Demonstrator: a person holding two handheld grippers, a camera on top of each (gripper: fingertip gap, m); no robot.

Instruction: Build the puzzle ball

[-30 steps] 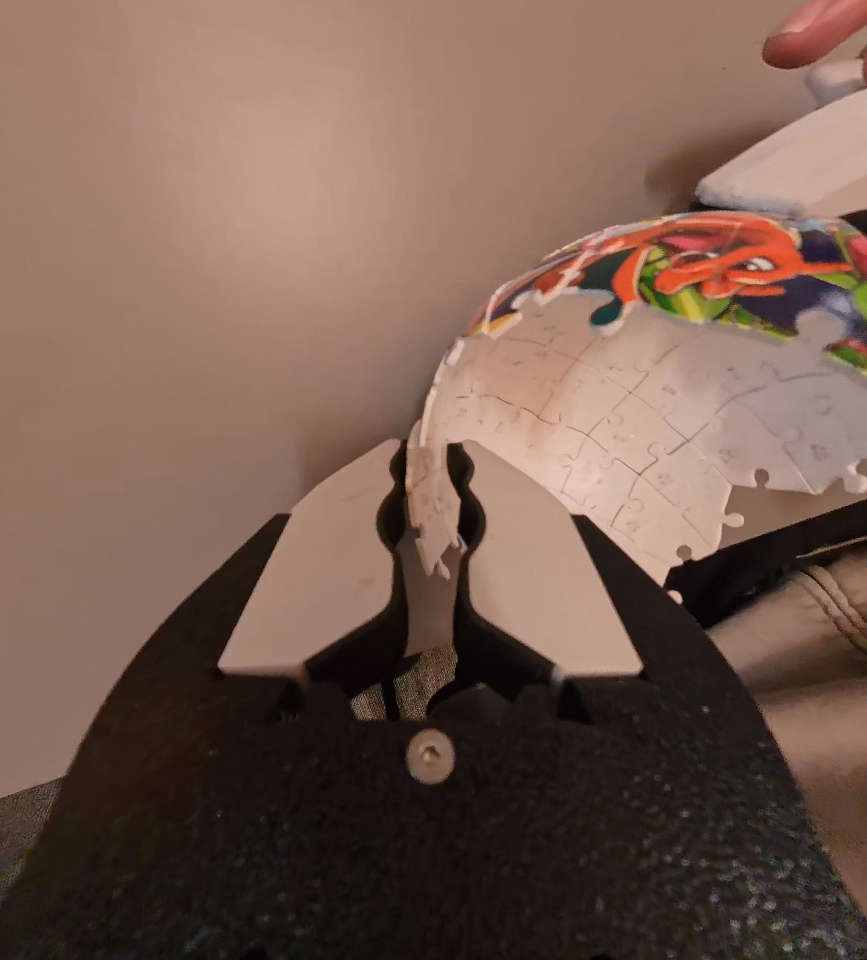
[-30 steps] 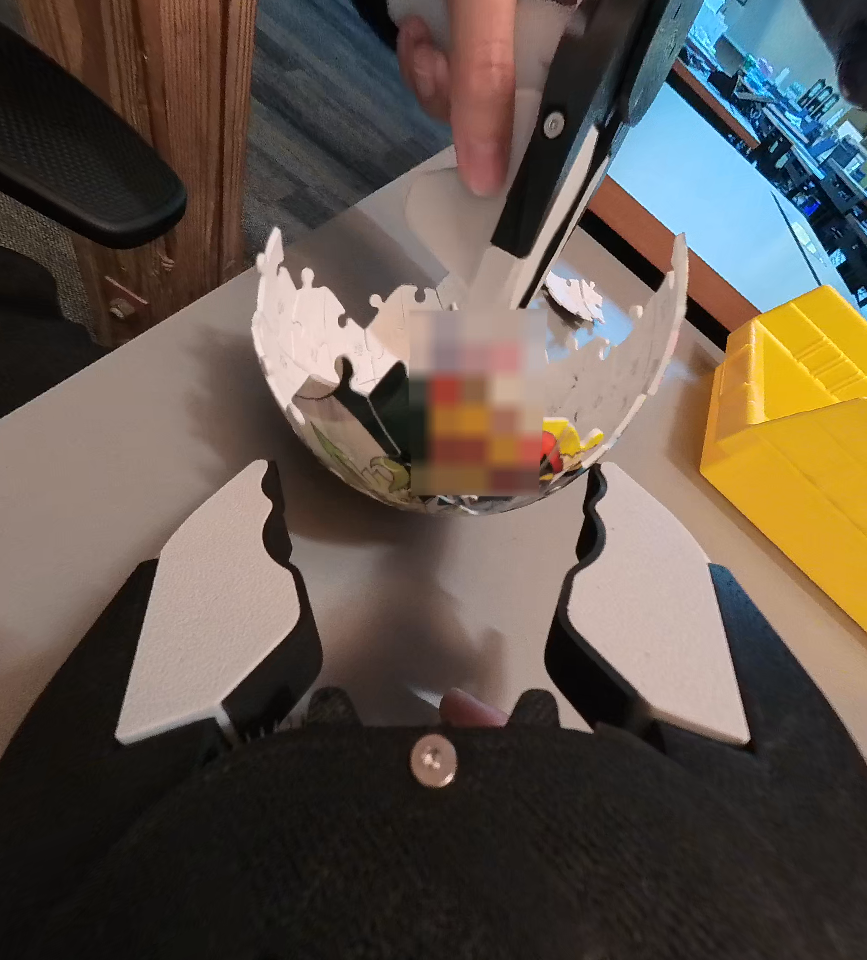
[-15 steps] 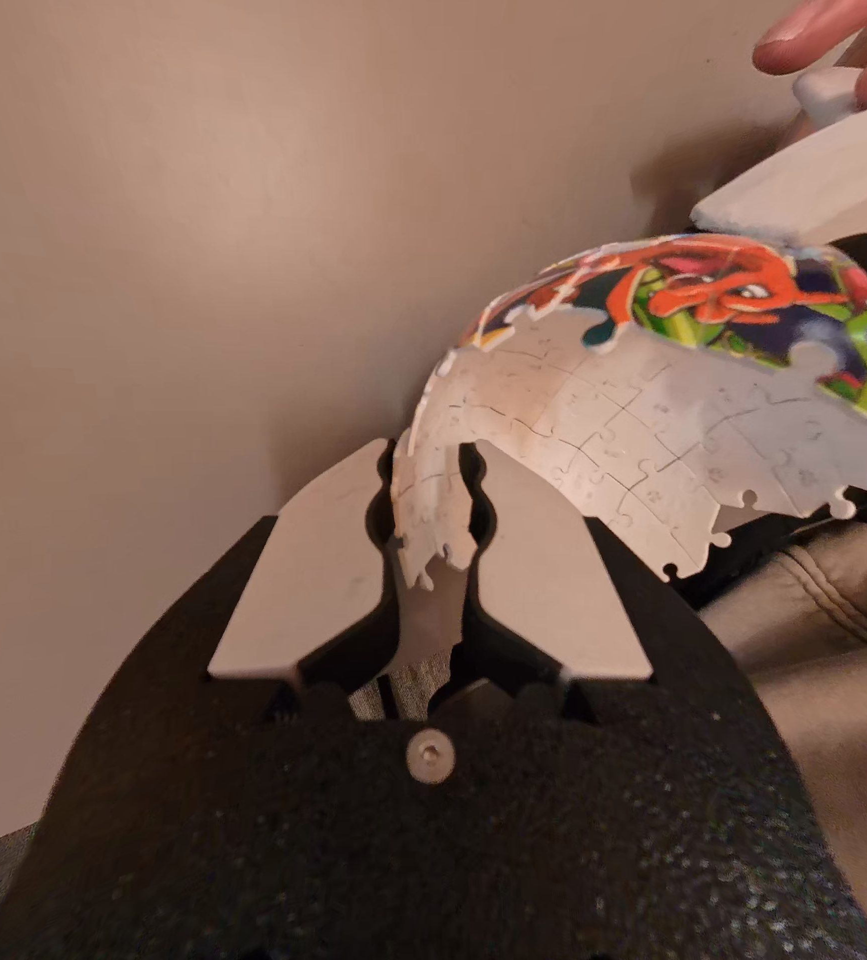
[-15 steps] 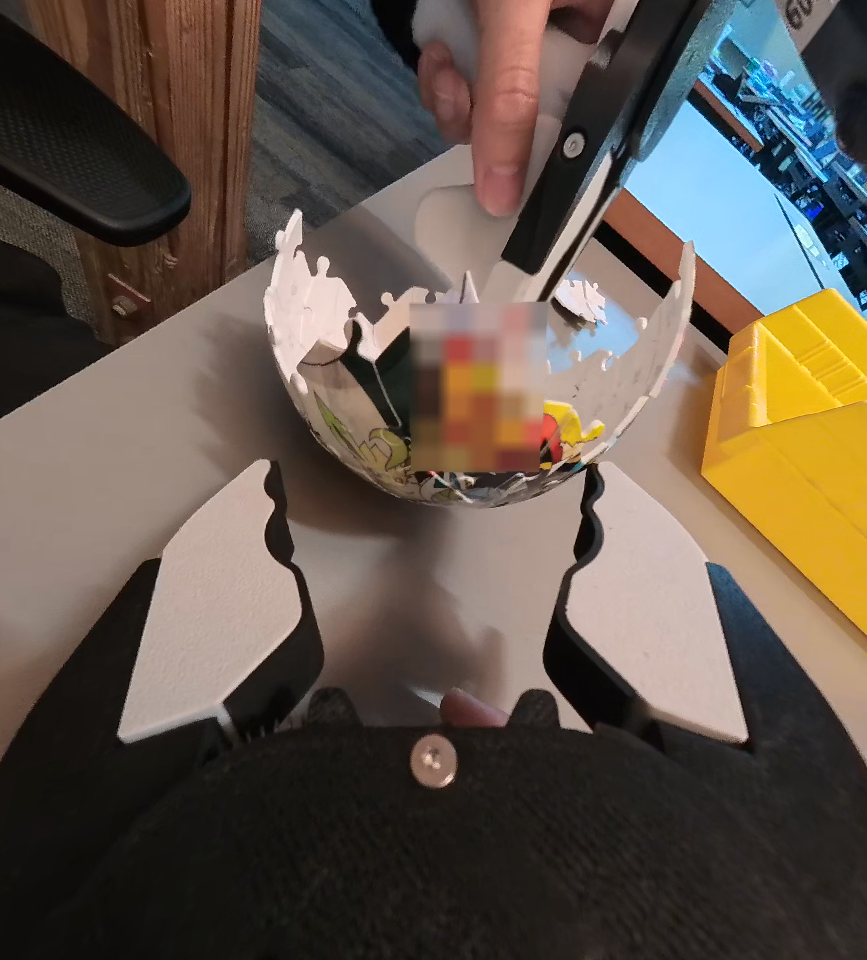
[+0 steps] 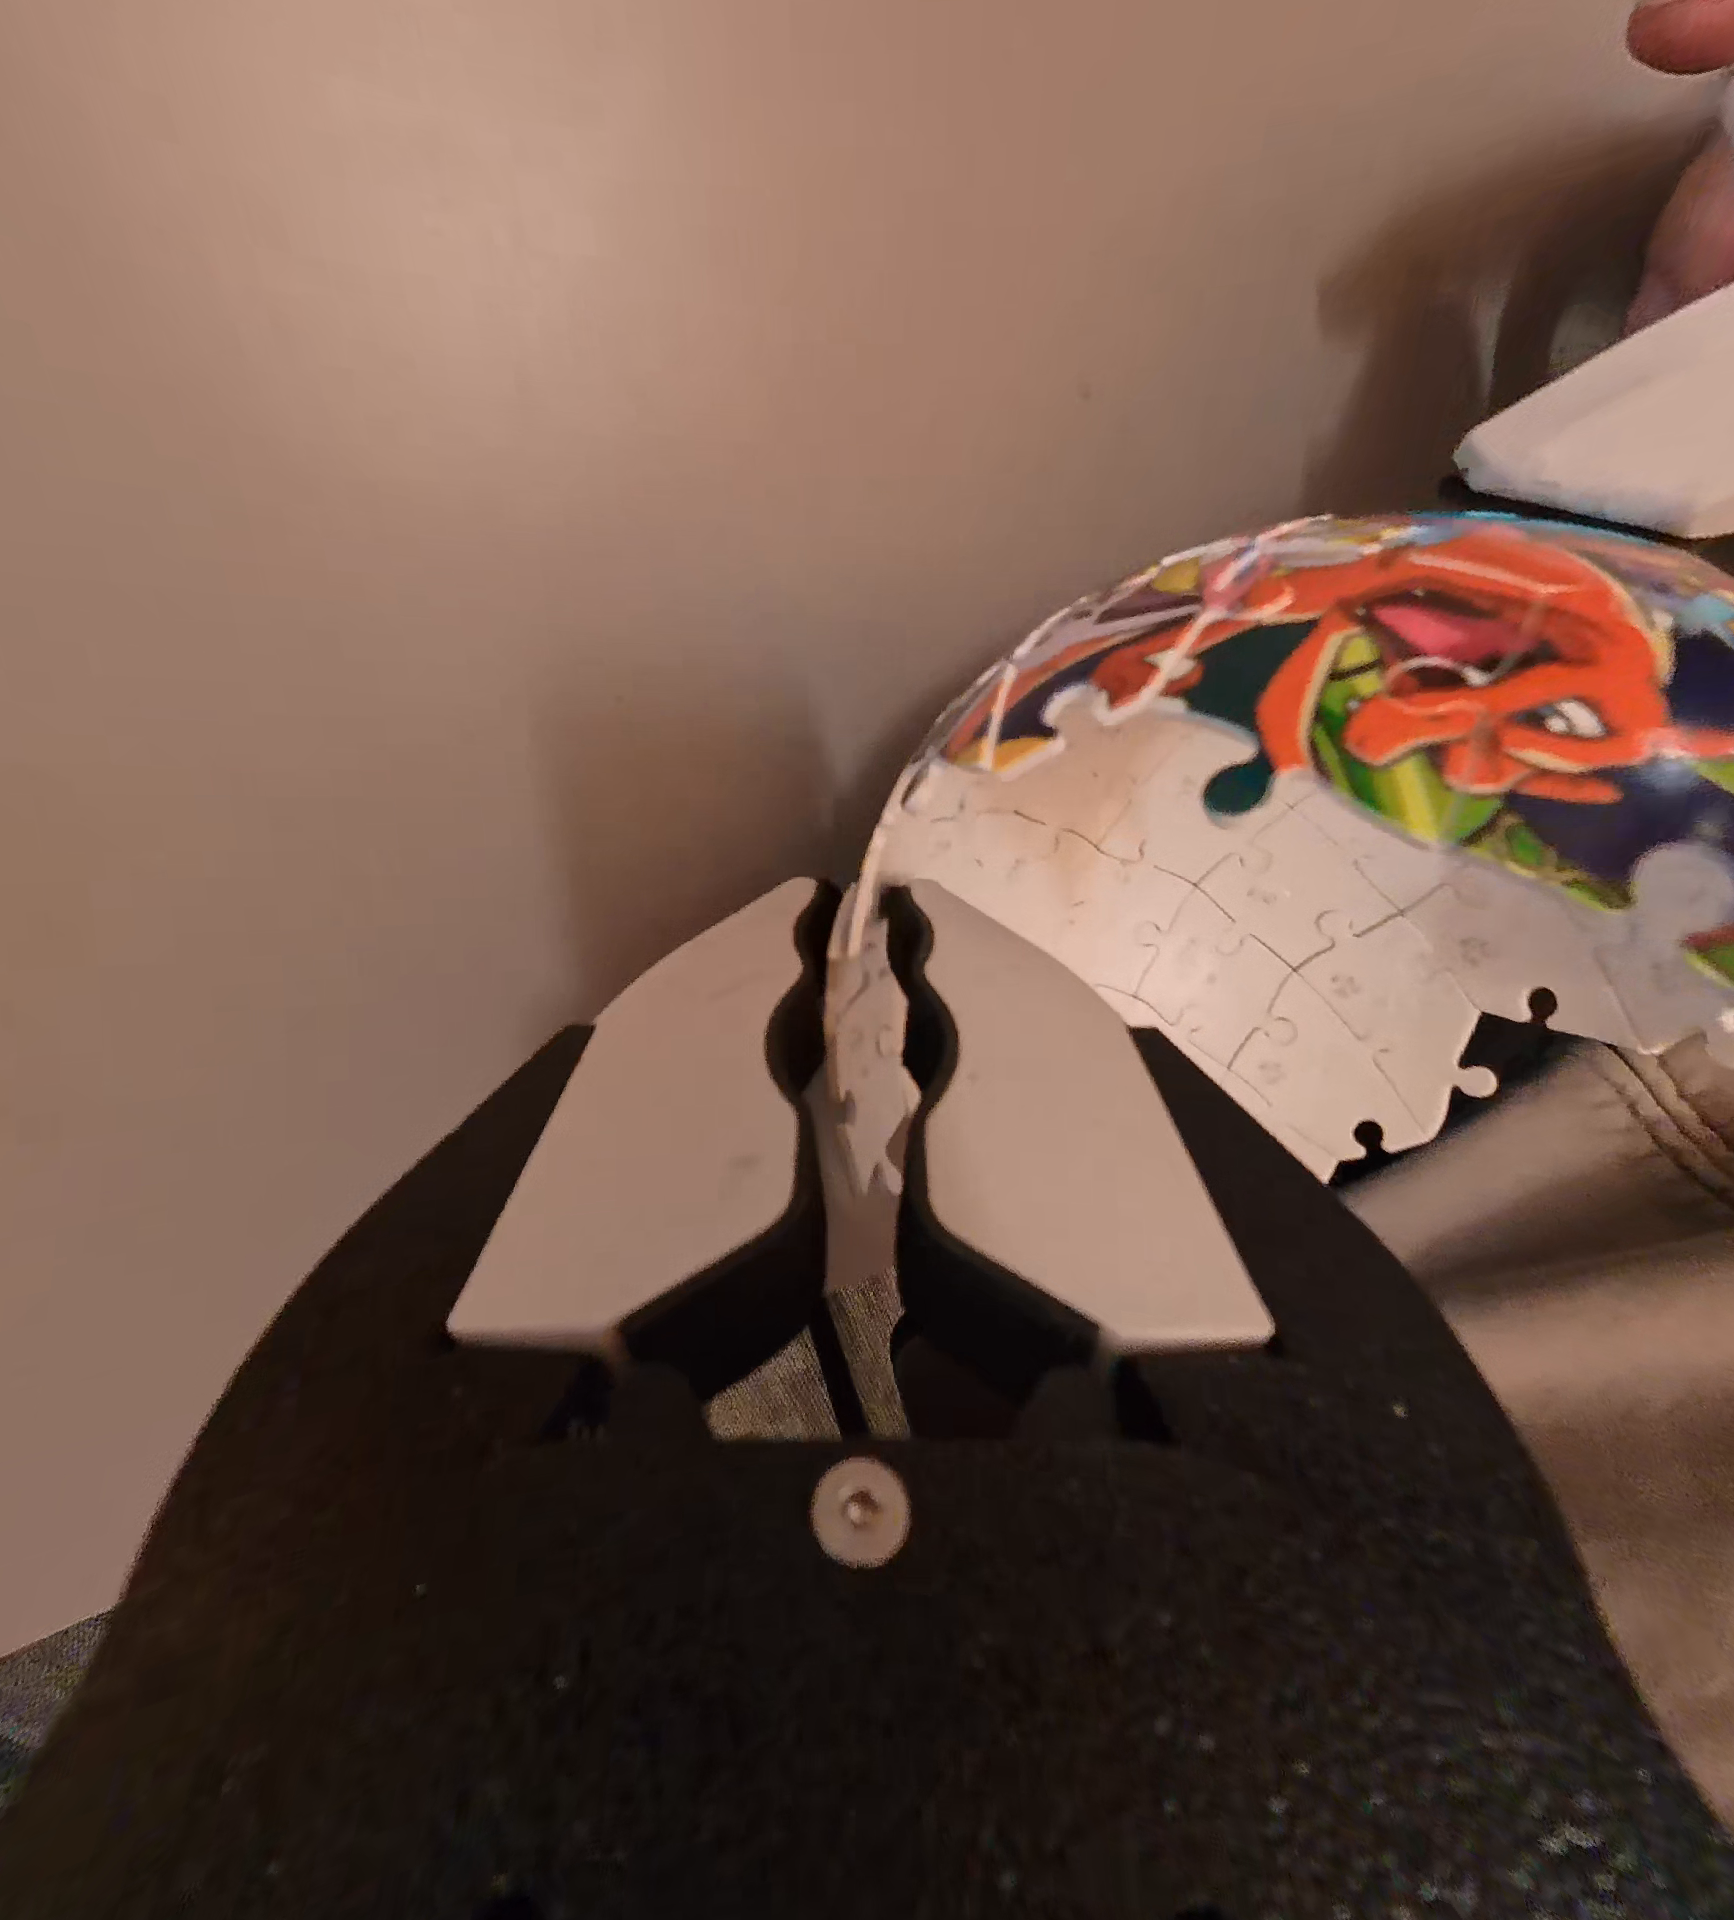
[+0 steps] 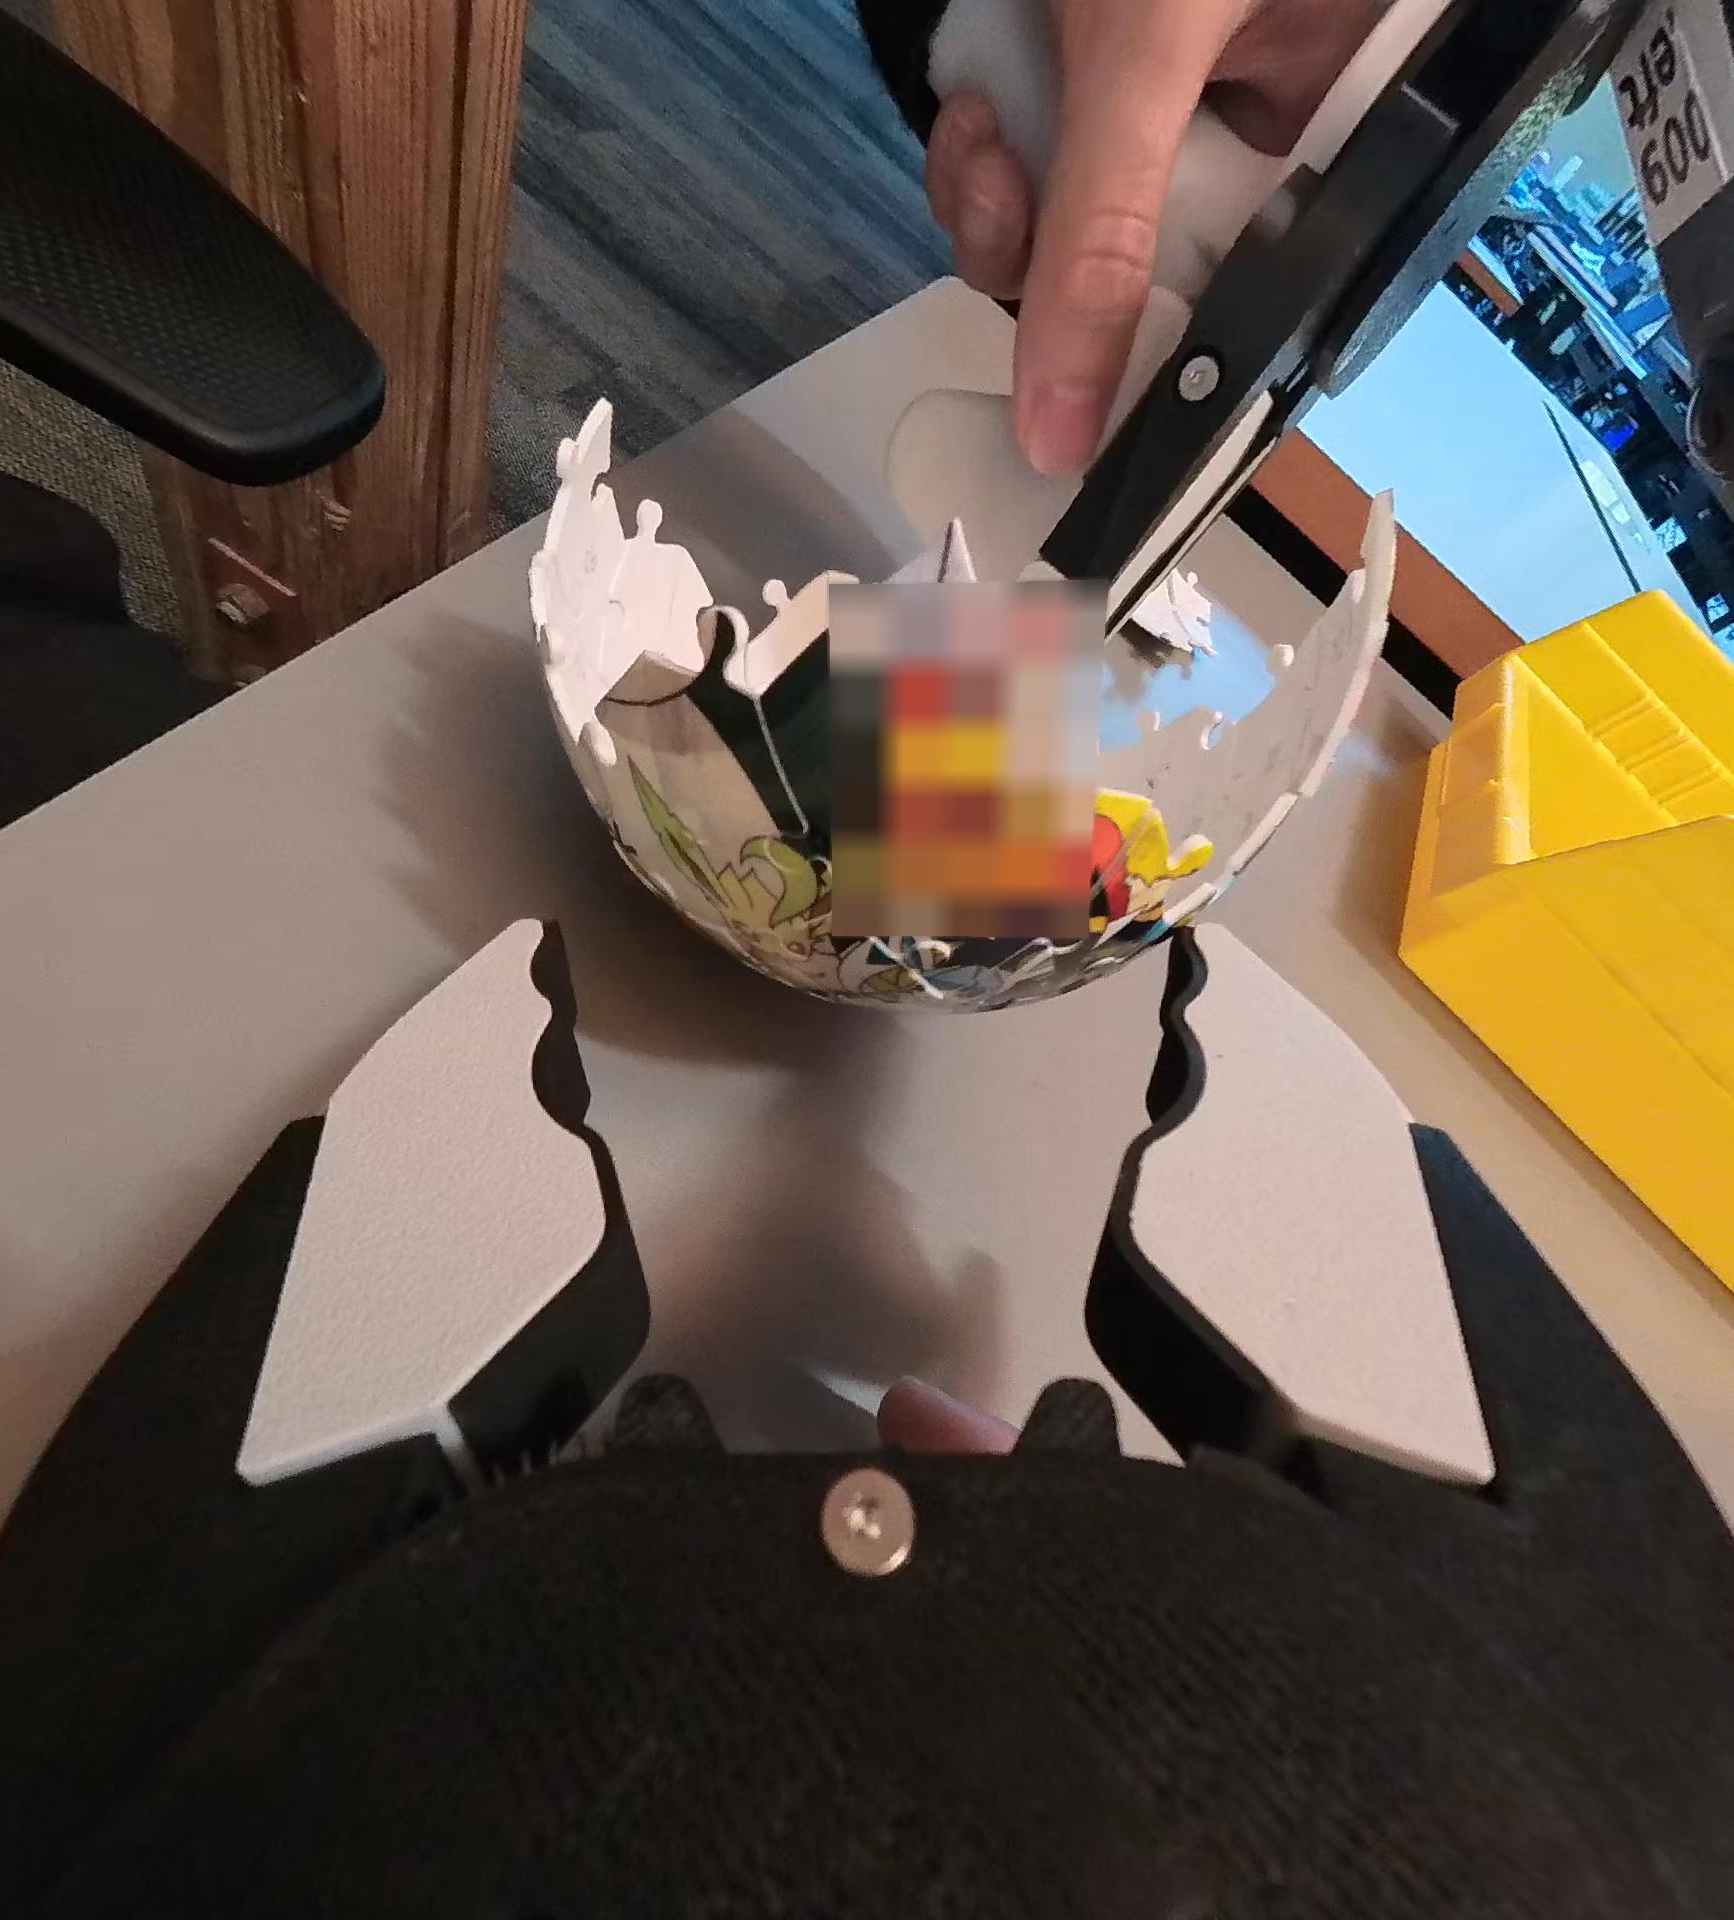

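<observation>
right wrist view alone shows right gripper (image 6: 868, 1023) spread wide — left gripper (image 5: 868, 914) clamps the puzzle ball (image 5: 1206, 883) rim.

A flat, matte grey table top (image 6: 219, 997) carries 2 things: a half-built puzzle ball shell (image 6: 697, 831), white inside with cartoon print outside, resting on its rounded underside near the middle, and a yellow plastic bin (image 6: 1621, 935) well apart, at the right edge.

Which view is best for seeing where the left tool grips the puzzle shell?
Left wrist view: the left tool is shut on the puzzle shell, whose rim edge sits between its fingers, close up. The right wrist view shows the whole shell on the table, but the grip at its far rim is partly hidden.
</observation>
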